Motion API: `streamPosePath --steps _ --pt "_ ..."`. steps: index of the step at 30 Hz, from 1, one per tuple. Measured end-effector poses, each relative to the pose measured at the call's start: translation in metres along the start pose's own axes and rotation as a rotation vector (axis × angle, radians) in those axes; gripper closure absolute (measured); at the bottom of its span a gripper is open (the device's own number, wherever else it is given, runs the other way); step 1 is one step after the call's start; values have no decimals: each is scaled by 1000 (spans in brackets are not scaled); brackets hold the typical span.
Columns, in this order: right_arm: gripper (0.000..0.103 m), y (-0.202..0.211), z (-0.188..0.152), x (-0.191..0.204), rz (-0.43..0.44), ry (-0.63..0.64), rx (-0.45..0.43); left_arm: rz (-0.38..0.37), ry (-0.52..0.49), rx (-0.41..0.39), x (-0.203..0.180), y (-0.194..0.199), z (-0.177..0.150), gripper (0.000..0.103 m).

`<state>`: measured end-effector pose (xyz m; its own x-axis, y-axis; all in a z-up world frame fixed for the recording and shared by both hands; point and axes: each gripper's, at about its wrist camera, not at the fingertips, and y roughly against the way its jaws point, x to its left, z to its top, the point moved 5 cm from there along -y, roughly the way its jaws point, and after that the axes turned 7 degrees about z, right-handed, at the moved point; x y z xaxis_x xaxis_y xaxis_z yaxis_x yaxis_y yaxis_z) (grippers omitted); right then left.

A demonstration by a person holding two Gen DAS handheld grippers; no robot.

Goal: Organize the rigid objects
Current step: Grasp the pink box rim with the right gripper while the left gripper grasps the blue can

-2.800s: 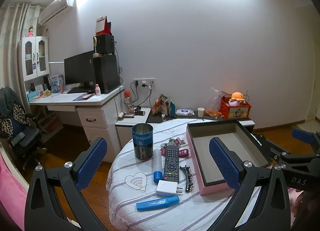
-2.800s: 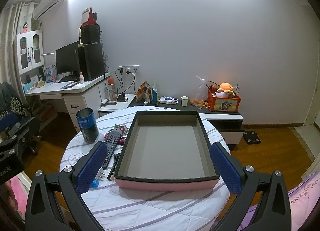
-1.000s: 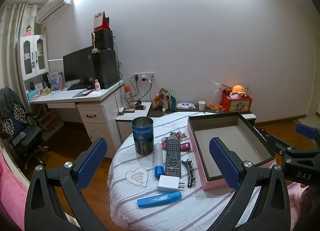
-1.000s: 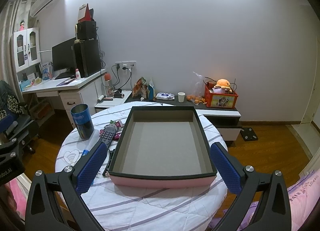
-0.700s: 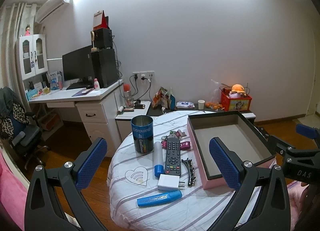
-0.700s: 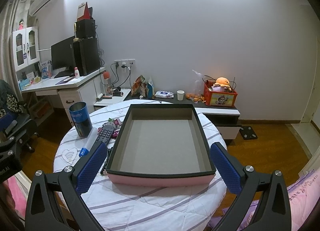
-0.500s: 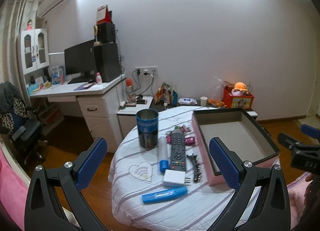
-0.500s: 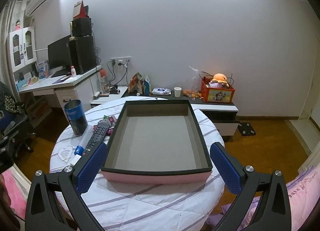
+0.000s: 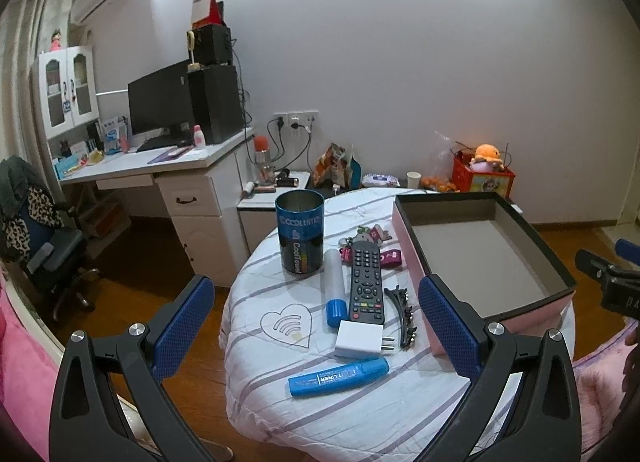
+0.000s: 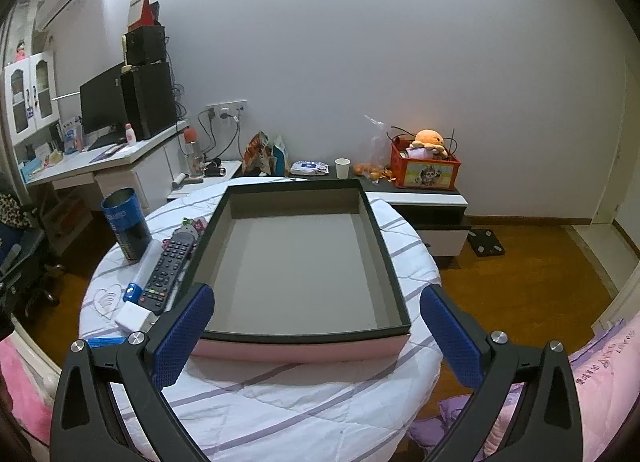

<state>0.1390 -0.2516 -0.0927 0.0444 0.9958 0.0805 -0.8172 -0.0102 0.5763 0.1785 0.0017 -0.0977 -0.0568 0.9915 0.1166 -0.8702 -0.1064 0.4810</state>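
Note:
A round table with a striped white cloth [image 9: 256,346] holds an empty pink box with a dark rim [image 9: 484,262] [image 10: 300,258] on its right half. Left of the box lie a black remote [image 9: 365,282] [image 10: 166,267], a white tube with a blue cap [image 9: 334,288], a white plug adapter [image 9: 358,340], a blue marker [image 9: 338,377], black hair clips [image 9: 402,310], pink key tags [image 9: 384,257] and an upright blue tin can [image 9: 300,237] [image 10: 126,224]. My left gripper [image 9: 316,326] is open and empty above the table's near left. My right gripper [image 10: 316,330] is open and empty in front of the box.
A white desk with monitor and speakers [image 9: 172,150] stands at the back left, with an office chair [image 9: 44,246] beside it. A low cabinet with a red toy box [image 10: 424,170] runs along the wall. Pink bedding [image 10: 596,378] lies at the lower right.
Both grippers have pulled back and risen a little, so the table and box sit lower and farther in view. The objects on the table have not moved. Both stay open.

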Motion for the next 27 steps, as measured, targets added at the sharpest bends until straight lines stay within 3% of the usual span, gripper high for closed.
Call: streamPosePath --steps 11,19,23,25,27 --pt "0 -37 4 -54 -94 -13 80 -3 -16 93 -1 -35 -18 0" --pt "0 -81 -2 -77 -106 -1 190 13 -63 142 2 -63 -32 0" --pt "0 -105 -6 -84 -101 13 250 -7 -40 180 9 -74 -38 0" --pt "3 -117 -7 -87 -91 15 271 3 -35 198 14 -80 -41 0" --pt "14 -124 -9 -88 -76 11 304 -7 -34 210 17 -85 -45 0"
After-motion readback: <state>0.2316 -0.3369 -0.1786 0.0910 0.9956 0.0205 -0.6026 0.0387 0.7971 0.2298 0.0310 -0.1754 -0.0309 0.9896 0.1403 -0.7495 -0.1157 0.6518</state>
